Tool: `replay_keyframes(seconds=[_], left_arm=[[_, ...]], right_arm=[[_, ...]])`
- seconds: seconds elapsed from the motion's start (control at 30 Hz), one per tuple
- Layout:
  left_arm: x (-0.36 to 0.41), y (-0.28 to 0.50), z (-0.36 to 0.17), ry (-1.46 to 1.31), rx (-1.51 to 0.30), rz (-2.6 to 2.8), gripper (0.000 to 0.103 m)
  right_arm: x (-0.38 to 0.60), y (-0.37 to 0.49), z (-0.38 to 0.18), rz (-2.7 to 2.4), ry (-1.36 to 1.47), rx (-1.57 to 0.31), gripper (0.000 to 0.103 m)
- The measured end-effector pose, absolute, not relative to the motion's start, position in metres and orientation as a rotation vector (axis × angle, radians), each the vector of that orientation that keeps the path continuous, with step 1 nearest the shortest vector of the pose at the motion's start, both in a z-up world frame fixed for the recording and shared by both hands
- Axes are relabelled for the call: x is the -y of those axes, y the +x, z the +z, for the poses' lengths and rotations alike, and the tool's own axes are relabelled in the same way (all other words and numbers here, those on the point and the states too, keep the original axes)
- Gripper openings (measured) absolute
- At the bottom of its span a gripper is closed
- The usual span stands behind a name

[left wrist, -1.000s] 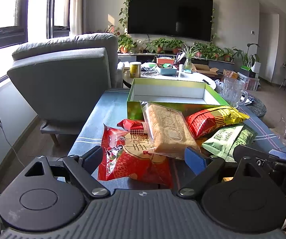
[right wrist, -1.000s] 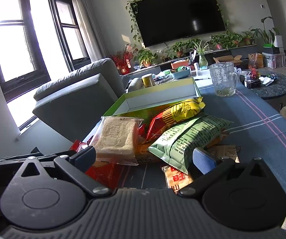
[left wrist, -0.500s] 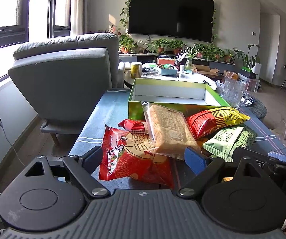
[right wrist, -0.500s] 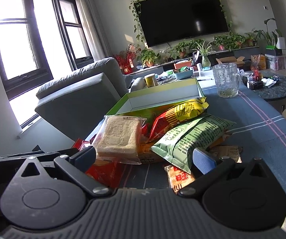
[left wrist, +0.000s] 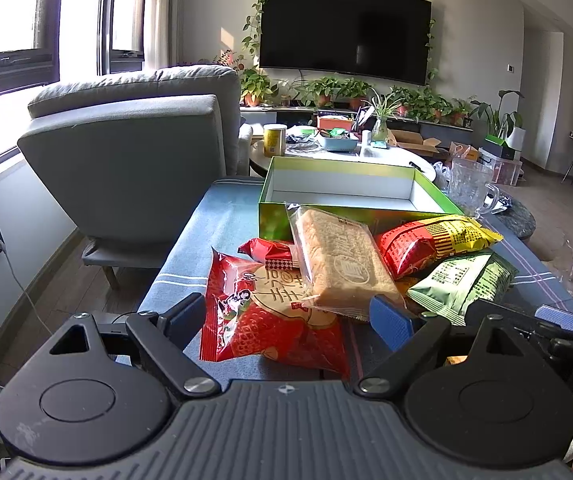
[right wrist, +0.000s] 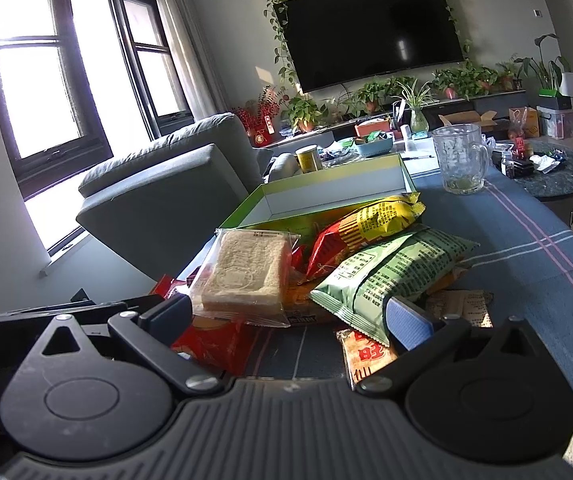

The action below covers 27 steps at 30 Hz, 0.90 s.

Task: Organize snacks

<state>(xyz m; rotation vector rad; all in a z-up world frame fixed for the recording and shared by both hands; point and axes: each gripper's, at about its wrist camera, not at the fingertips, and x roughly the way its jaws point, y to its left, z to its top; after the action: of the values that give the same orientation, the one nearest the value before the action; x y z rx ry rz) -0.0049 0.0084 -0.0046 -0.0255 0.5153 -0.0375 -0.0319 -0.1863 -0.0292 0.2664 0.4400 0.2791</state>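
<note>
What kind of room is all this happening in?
Most likely a home living room: a wall-mounted television draped with trailing vines, a grey armchair, and potted plants along the media console.

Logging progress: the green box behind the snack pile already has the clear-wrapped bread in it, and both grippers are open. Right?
Not quite. Both views show the green box empty; the clear-wrapped bread lies on the snack pile before it. Left gripper and right gripper are open.
</note>
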Motion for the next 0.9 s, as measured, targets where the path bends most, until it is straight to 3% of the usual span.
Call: replay_keyframes(seconds=[0.9], left_arm=[[-0.0088, -0.0038, -0.0056, -0.038, -0.519, -0.030, 0.088]], right_arm=[[0.1856, -0.0316, -0.0298, 0.278, 0.269, -0.441, 0.082]])
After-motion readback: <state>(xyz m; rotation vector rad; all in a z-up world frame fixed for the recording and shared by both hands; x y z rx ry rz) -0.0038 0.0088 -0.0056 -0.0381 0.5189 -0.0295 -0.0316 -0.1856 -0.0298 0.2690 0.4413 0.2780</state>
